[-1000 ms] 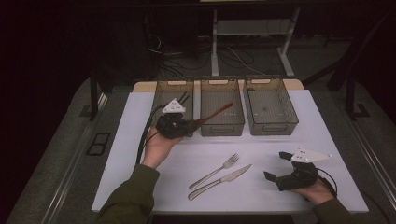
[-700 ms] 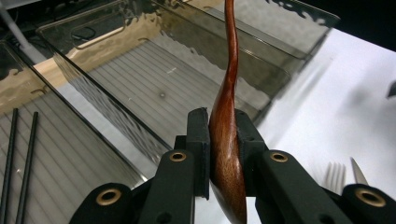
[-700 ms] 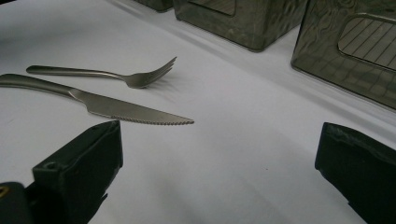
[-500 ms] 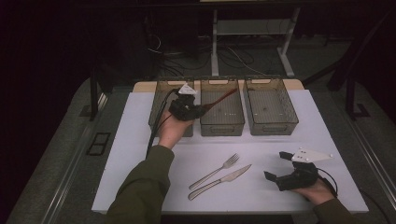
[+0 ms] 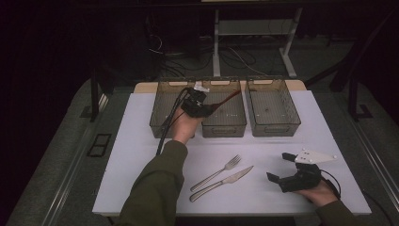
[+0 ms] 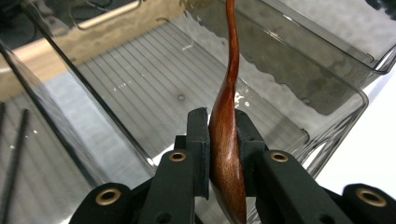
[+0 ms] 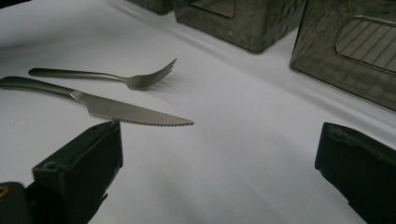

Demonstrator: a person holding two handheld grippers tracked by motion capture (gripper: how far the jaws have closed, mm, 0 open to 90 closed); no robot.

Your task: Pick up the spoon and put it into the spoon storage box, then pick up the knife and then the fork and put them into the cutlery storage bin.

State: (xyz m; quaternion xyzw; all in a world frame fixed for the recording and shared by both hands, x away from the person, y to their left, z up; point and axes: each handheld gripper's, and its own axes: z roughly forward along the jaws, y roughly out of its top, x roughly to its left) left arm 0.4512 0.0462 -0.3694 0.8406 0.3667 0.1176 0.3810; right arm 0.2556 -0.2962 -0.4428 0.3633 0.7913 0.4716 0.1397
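My left gripper (image 5: 206,106) is shut on a dark red-brown wooden spoon (image 5: 228,98), held above the left part of the middle clear bin (image 5: 225,128). In the left gripper view the pads (image 6: 199,140) pinch the spoon (image 6: 227,140) at its broad end, and its handle points away over the bin's ribbed floor (image 6: 140,84). My right gripper (image 5: 277,165) rests on the white tabletop at the front right, jaws wide open with nothing between them. A metal fork (image 5: 221,170) and knife (image 5: 221,183) lie side by side left of it, also in the right gripper view as fork (image 7: 116,77) and knife (image 7: 121,112).
Three clear bins stand in a row at the back: left bin (image 5: 160,120), middle, and right bin (image 5: 273,127). Thin dark sticks (image 6: 14,154) lie in the left bin. Cables trail from the left gripper over the left bin. The white board (image 5: 141,155) ends at dark floor on all sides.
My left hand has carried the spoon away from the person and to the right, from in front of the left bin to above the middle bin. The right gripper has stayed put.
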